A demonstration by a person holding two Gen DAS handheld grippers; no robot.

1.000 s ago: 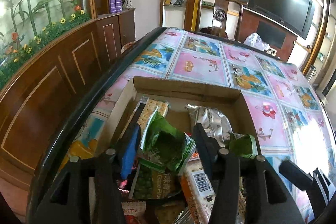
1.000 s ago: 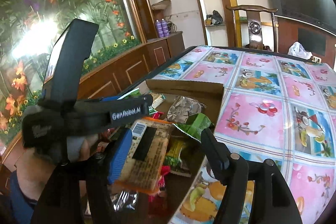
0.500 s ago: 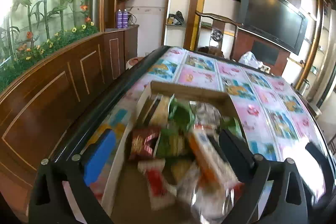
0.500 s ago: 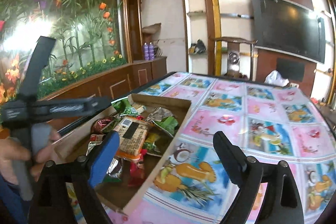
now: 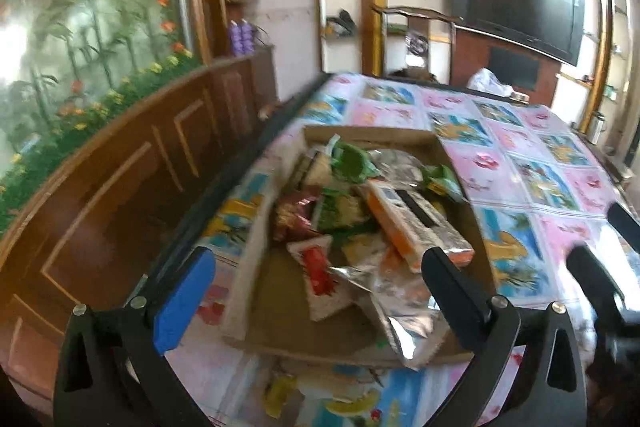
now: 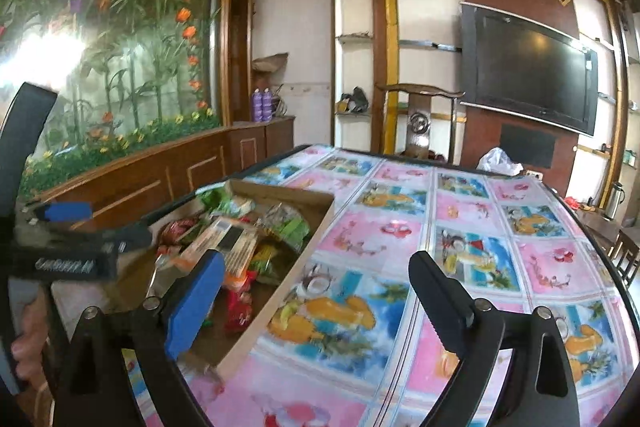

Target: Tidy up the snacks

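- Cardboard makes the shallow box (image 5: 362, 137) in the middle of the left wrist view; it lies on a table (image 5: 532, 163) covered with a pink and blue picture cloth.
- Inside the box lies a loose heap of snacks (image 5: 360, 223) — green packets toward the far wall, a long orange and white pack (image 5: 416, 227) across the right part, a white packet with a red centre (image 5: 320, 275) in front, and a silver foil bag (image 5: 404, 315) that reaches over the near rim.
- The left gripper (image 5: 318, 283) has its fingers wide apart, one at the lower left and one at the lower right of the frame; nothing is clamped, the snacks are only seen behind the gap.
- In the right wrist view the right gripper (image 6: 316, 291) is over the cloth at the right of the box (image 6: 288, 291); its jaws are opening and no thing is between them.
- At the left edge of that view a hand (image 6: 26, 331) holds the other tool.
- A dark television (image 6: 528, 75) hangs in the upper right, and a flower mural (image 6: 112, 27) fills the upper left.
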